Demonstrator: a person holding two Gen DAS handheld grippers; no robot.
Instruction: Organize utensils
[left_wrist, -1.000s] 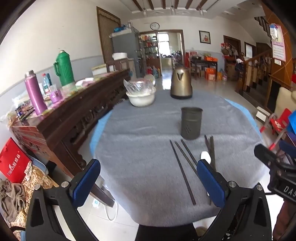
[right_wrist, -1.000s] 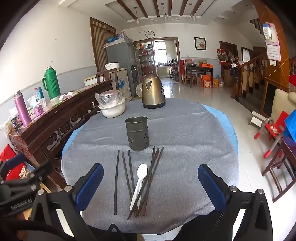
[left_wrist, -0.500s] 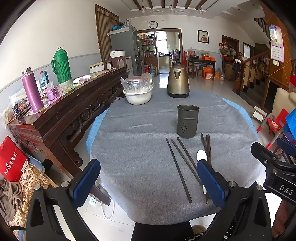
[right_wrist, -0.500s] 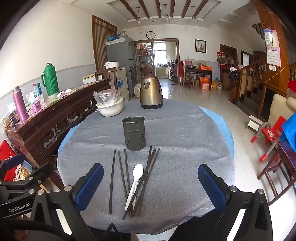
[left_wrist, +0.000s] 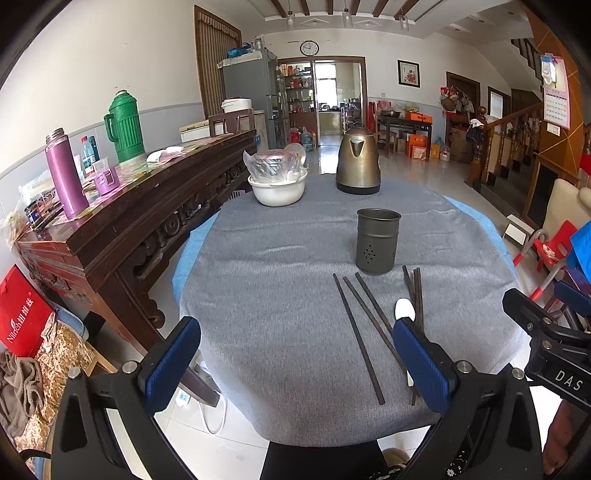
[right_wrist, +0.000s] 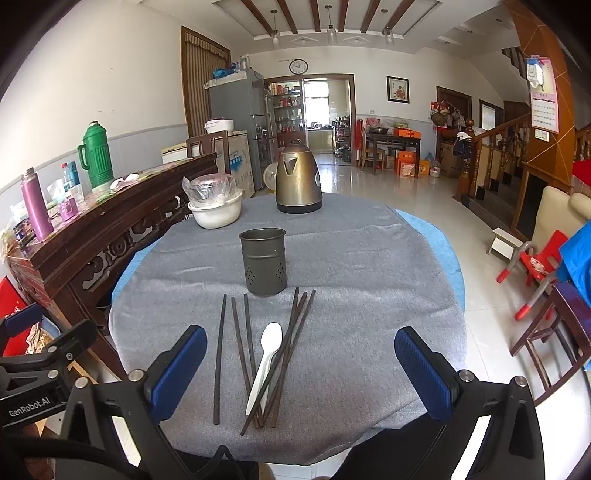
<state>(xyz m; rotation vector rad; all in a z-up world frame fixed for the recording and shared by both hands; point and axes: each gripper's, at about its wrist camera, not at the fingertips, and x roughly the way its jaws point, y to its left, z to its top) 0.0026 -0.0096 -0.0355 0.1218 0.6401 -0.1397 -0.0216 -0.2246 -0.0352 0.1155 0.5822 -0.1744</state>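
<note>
Six slim dark chopsticks and a glossy white plastic spoon, loosely fanned on felt-like grey tablecloth near front edge. Just behind, upright: dull metal cylinder holder, perforated low on wall. Left gripper spread wide, holding nothing. Right gripper equally wide, empty, blue textured pads flanking utensils.
</note>
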